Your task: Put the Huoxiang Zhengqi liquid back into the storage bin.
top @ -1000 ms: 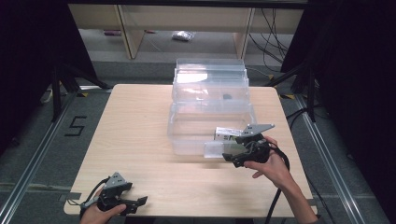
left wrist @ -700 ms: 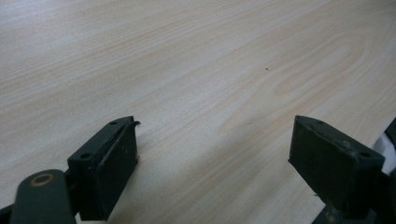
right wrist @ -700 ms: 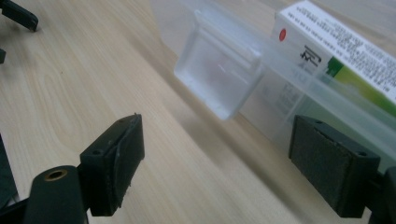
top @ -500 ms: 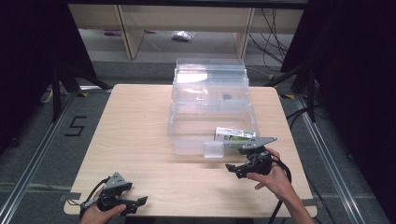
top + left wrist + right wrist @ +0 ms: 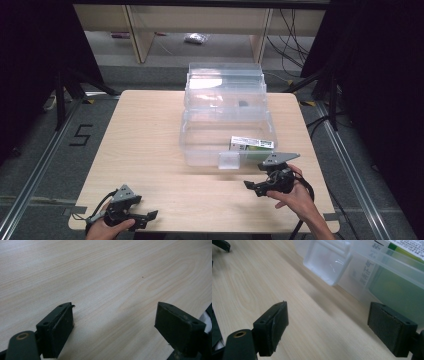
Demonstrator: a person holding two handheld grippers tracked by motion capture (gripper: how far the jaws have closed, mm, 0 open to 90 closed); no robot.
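Since a second ago my right gripper (image 5: 252, 186) has backed off the clear plastic bin (image 5: 200, 145) and dropped to the table (image 5: 145, 130) — jaws spread, nothing between them. The green-and-white carton (image 5: 251, 144) now lies inside the bin, against its near right wall. My left gripper (image 5: 150, 215) rests at the table's near left edge, jaws spread too. The bin's front latch (image 5: 229, 160) hangs just beside my right jaws — a careless swing could snag it and drag the bin.
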